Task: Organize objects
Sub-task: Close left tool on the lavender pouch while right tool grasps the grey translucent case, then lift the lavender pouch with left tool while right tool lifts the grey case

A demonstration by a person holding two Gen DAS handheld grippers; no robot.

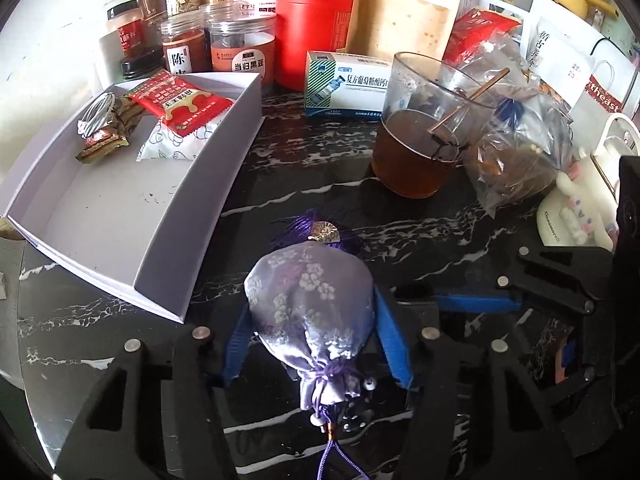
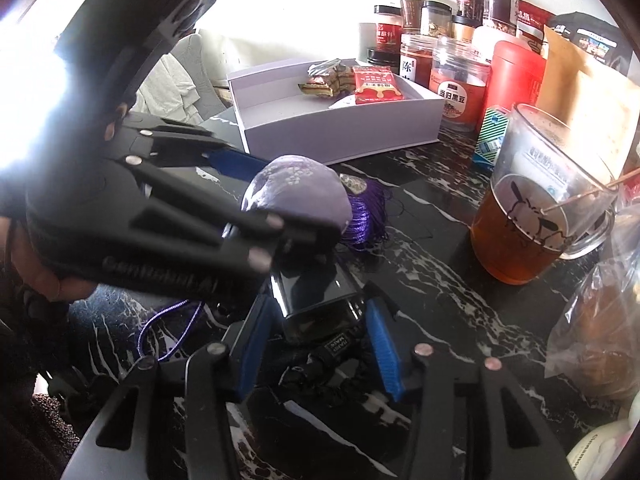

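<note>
A lavender silk pouch [image 1: 308, 312] with a purple tassel [image 1: 316, 228] lies on the black marble tabletop [image 1: 304, 184]. My left gripper [image 1: 312, 304] is shut on it, blue pads against both sides. In the right wrist view the same pouch [image 2: 296, 188] sits in the left gripper [image 2: 288, 204], which reaches in from the left. Just below it, my right gripper [image 2: 318, 304] is shut on a black glossy fob [image 2: 316, 296] with a braided strap. An open white box [image 1: 200, 208] at the left holds a red sachet [image 1: 180, 100], a brown snack pack [image 1: 108, 136] and a coiled white cable [image 1: 96, 114].
A glass of brown tea [image 1: 416, 160] with a stirrer stands right of centre, beside a clear plastic bag [image 1: 520, 152]. Behind are a medicine box [image 1: 344, 84], a red canister [image 1: 312, 36] and several jars [image 1: 244, 44]. A white plush-decorated item [image 1: 576, 204] sits far right.
</note>
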